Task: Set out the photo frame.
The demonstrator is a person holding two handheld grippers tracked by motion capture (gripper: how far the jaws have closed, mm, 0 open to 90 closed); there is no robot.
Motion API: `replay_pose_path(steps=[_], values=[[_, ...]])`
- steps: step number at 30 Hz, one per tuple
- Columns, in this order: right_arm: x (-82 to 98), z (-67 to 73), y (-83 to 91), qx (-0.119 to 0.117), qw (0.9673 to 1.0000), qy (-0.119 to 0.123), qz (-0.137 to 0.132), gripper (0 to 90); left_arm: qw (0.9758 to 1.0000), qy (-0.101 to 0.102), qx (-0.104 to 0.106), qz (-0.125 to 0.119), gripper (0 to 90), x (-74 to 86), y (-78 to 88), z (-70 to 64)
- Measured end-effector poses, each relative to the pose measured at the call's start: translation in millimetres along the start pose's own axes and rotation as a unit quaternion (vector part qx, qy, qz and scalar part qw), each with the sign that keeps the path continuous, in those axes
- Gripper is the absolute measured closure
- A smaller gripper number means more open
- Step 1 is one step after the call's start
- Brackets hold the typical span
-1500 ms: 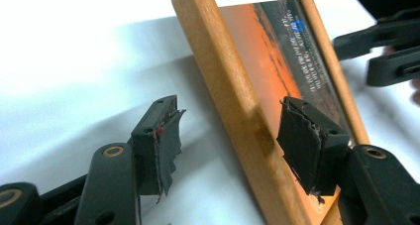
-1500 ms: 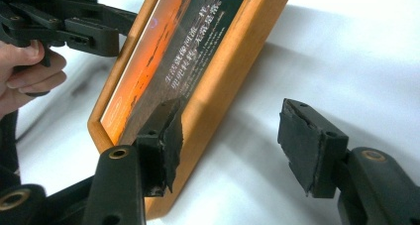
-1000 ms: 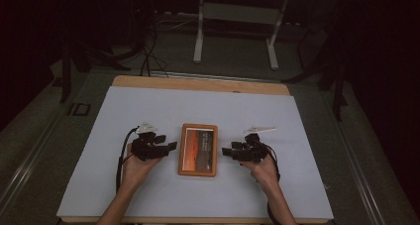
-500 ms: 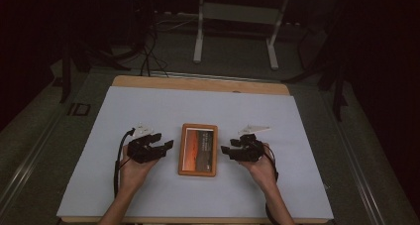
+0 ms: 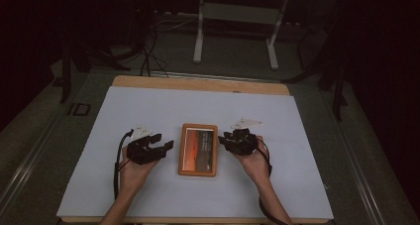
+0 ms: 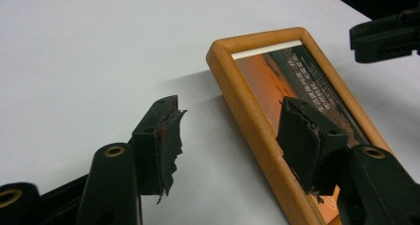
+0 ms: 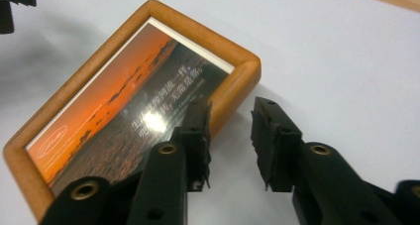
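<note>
The picture frame (image 5: 198, 149) lies flat on the white table (image 5: 148, 111), near the middle of its near half, a wooden-rimmed photo of an orange sunset, face up, long sides running near to far. Both hands are closing in on it from either side, so this reads as the approach-and-grasp step, a two-handed pickup by the long edges. On the left, the left gripper (image 5: 167, 146) hovers just beside the frame's left rim; in the left gripper view its jaws stand well apart, one pad over bare table and the other over the glass, straddling the wooden rim (image 6: 247, 111) without pressing on it. On the right, the right gripper (image 5: 225, 137) sits just at the frame's right rim, and its jaws have just been closing: in the right gripper view they are a narrow gap apart, the inner pad (image 7: 198, 131) over the picture, the outer pad (image 7: 270, 140) over the table, with the right rim (image 7: 233, 93) lining up between them, though I judge they aren't pinching it yet. Next move, as I see it: the right jaws need to finish closing on that rim, the left jaws need to come down and clamp theirs, and only then a level lift with both hands together, or the frame may tip or slip off one side.
</note>
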State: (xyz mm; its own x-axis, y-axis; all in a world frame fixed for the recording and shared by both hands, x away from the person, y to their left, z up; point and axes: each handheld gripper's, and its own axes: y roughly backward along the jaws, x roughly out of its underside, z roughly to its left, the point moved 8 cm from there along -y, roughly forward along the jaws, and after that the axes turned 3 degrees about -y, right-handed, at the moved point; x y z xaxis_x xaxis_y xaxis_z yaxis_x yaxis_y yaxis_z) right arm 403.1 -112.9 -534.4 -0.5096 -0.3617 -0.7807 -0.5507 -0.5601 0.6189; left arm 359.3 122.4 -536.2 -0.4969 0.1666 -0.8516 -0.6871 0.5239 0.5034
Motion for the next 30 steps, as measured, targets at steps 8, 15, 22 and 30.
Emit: replay_pose_path(steps=[8,15,22,30], values=[[-9.4,4.2,-9.6,0.013,0.9993,0.035,-0.004,88.7,0.9999,-0.002,-0.011,0.0,43.0,-0.7,3.4,2.6],[-18.1,4.3,-14.9,0.022,0.9981,0.055,-0.017,89.9,0.9999,-0.006,-0.009,0.003,43.0,-0.8,2.9,0.7],[-22.8,5.4,-24.1,0.023,0.9977,0.062,-0.016,89.9,0.9999,-0.012,-0.008,0.006,43.1,-1.5,3.4,-1.3],[-27.2,5.6,-35.4,0.023,0.9979,0.059,-0.015,89.9,0.9998,-0.019,-0.01,0.006,43.1,-2.8,4.2,-3.2]])
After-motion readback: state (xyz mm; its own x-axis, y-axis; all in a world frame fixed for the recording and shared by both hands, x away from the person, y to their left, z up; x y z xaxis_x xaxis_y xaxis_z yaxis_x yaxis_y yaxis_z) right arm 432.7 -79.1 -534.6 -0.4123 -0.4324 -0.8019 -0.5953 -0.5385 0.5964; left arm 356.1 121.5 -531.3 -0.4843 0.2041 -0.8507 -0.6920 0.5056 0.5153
